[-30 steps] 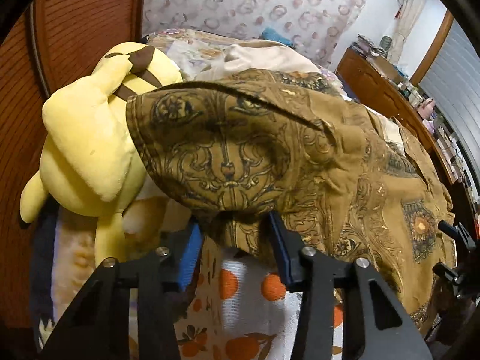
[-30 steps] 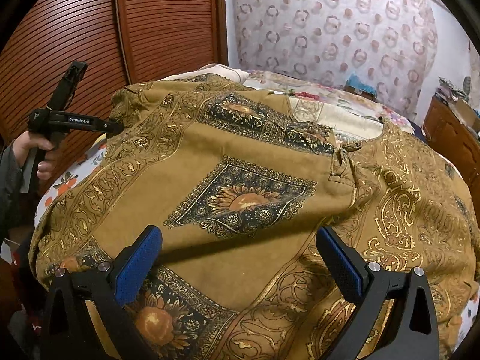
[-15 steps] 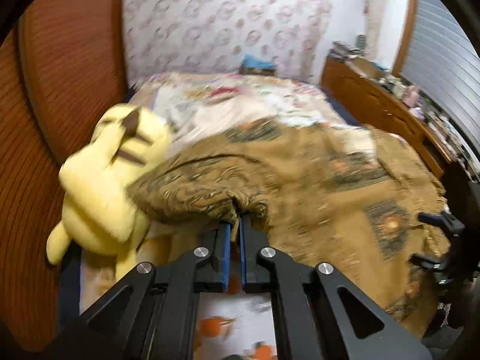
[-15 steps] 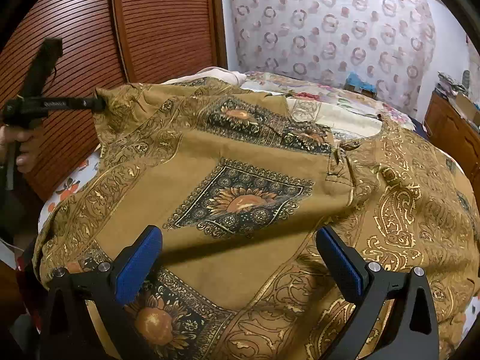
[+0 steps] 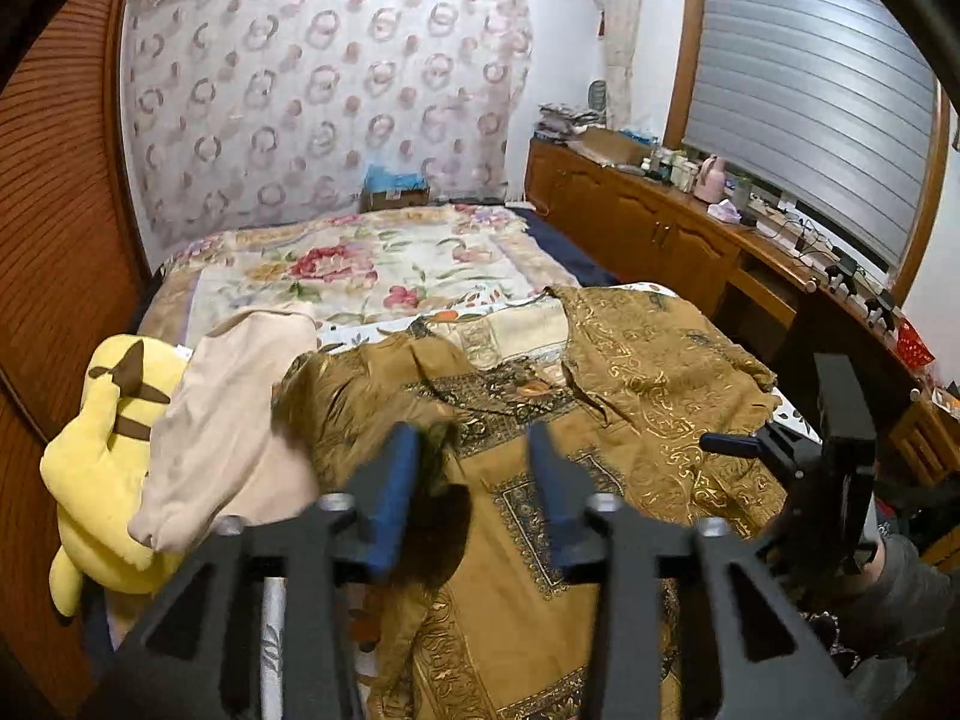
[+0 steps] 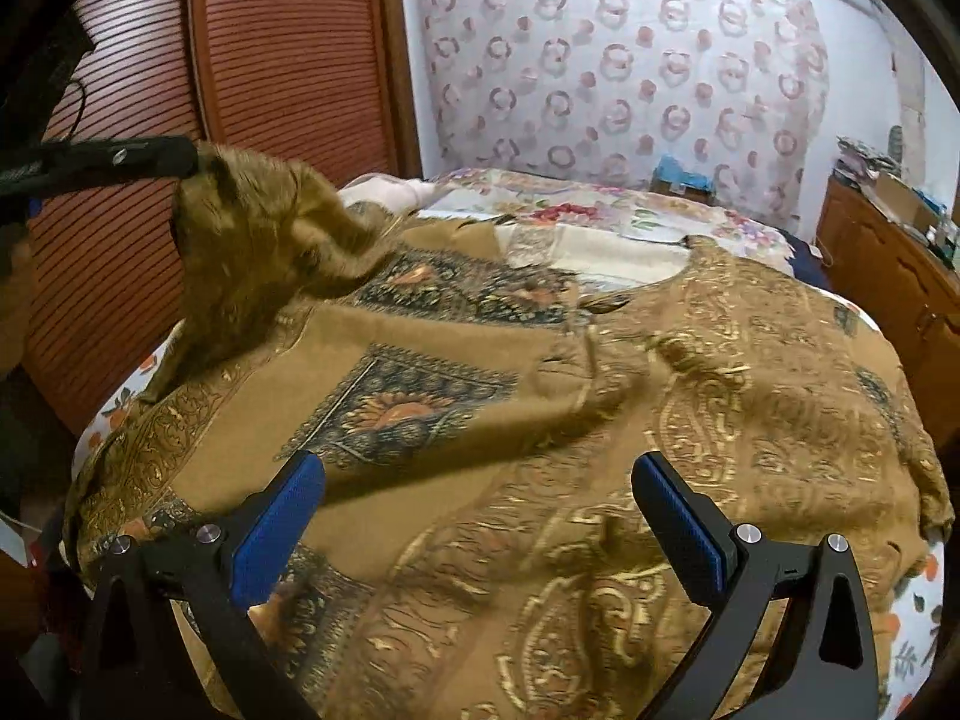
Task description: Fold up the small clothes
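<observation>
**A:** Fingers (image 5: 390,480) on the left gripper (image 5: 471,480)?

**B:** Tilted down, just opening, with blurred sleeve cloth between them. One brown shirt (image 5: 630,372) lies on the bed (image 5: 372,264), beside one plush toy (image 5: 102,456).

**A:** Right view?

**B:** The right gripper (image 6: 480,516) is angled down over the shirt, fingers spread wide, holding nothing.

Both tools (image 5: 474,489) (image 6: 480,516) with jaws apart

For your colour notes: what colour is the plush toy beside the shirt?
Yellow with brown markings: plush toy, clearest in the left wrist view.
</observation>
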Demonstrator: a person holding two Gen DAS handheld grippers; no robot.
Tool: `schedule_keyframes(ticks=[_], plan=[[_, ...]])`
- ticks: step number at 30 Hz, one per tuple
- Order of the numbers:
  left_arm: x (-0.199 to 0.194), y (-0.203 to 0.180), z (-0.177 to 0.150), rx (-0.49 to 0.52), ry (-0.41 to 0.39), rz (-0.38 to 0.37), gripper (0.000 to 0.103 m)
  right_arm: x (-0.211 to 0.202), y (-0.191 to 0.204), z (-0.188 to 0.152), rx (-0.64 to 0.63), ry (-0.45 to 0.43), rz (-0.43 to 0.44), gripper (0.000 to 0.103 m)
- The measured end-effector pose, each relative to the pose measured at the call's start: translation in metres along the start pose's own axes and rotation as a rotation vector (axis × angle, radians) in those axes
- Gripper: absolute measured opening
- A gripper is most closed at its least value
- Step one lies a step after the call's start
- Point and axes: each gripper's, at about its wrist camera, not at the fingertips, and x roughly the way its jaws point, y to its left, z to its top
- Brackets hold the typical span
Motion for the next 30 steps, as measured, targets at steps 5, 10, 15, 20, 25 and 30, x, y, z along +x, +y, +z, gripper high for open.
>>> schedule_keyframes(ticks=[5, 10, 15, 20, 25, 30], plan=[[-0.002, 0.003, -0.012, -0.008, 0.008, 0.038, 0.077, -0.006, -0.004, -0.001, 0.020, -0.015, 0.005, 0.103], [-0.010, 0.014, -0.031, -0.044, -0.006, 0.075, 0.080, -0.004, 0.000, -0.001, 0.011, -0.022, 0.036, 0.103], [-0.027, 0.026, -0.049, -0.107, -0.044, 0.128, 0.080, 0.003, 0.005, 0.013, -0.034, -0.034, 0.074, 0.103], [-0.048, 0.030, -0.058, -0.137, -0.098, 0.172, 0.080, 0.012, 0.024, 0.041, -0.114, -0.071, 0.130, 0.101], [-0.066, 0.034, -0.061, -0.139, -0.141, 0.207, 0.080, 0.031, 0.060, 0.073, -0.221, -0.103, 0.191, 0.099], [-0.079, 0.049, -0.065, -0.157, -0.163, 0.247, 0.080, 0.060, 0.098, 0.098, -0.308, -0.096, 0.290, 0.097]])
